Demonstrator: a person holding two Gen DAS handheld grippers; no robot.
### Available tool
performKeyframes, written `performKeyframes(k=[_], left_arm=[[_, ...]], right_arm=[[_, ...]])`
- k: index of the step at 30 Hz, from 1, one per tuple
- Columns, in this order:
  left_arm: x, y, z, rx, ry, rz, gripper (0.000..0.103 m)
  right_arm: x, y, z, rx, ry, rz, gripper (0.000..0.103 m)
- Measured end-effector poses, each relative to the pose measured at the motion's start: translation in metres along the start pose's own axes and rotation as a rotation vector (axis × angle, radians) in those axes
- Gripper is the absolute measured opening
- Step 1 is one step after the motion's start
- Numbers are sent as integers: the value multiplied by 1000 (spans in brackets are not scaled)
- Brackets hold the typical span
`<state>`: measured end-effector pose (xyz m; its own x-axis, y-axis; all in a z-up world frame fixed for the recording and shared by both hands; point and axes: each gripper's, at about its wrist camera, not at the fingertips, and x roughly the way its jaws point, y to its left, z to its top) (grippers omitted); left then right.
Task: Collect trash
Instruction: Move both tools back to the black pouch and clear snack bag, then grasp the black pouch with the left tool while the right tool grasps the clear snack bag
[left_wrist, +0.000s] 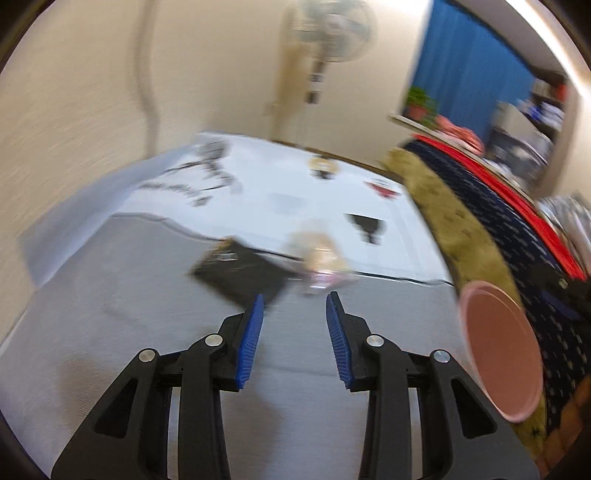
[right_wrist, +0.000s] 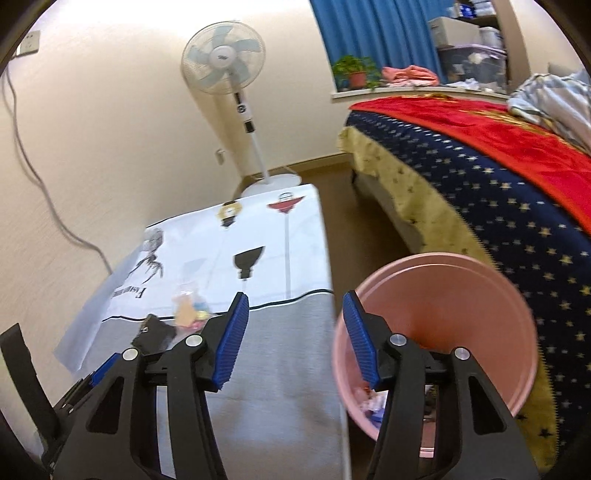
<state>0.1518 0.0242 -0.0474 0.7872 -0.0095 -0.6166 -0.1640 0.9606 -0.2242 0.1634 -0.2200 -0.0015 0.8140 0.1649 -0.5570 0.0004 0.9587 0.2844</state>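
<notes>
A clear plastic bag with coloured bits (left_wrist: 323, 264) (right_wrist: 190, 308) lies on the cloth-covered table (left_wrist: 147, 295) (right_wrist: 280, 350), next to a flat black wrapper (left_wrist: 240, 273) (right_wrist: 155, 334). My left gripper (left_wrist: 294, 301) is open and empty, just short of the bag; this view is blurred. A pink bin (right_wrist: 436, 332) (left_wrist: 498, 354) stands on the floor right of the table, with scraps at its bottom. My right gripper (right_wrist: 293, 301) is open and empty, above the table's right edge, with its right finger in front of the bin. The left gripper's tool (right_wrist: 103, 369) shows at lower left in the right wrist view.
A bed with a star-patterned navy cover and red blanket (right_wrist: 517, 184) (left_wrist: 498, 221) runs along the right. A standing fan (right_wrist: 229, 62) (left_wrist: 325, 33) is by the far wall, and a cable (right_wrist: 37, 166) hangs on the left wall. A potted plant (right_wrist: 354, 72) sits on the sill.
</notes>
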Motion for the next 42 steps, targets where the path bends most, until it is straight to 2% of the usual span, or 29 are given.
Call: performKeyframes(k=[4,22,30,33,37,42], left_arm=[[11,24,3,-90,10,45,35],[57,47,3,-277,105,27,35],[68,49,9,-292,114,21,25],[71,49,10,-292,115,28,21],[74,51,12,-295,120,32,4],[74,54,15,-292,109,26,0]], right_arm=[[13,15,-1,-24,14,39,53],[57,21,-5,-44,59,85,53],[82,39,-8,-62,102,144,56],[95,53,-6,-82,123,182,63],[115,72,-7,-124,160,222,69],[138,88,-16,-154,225,245,77]])
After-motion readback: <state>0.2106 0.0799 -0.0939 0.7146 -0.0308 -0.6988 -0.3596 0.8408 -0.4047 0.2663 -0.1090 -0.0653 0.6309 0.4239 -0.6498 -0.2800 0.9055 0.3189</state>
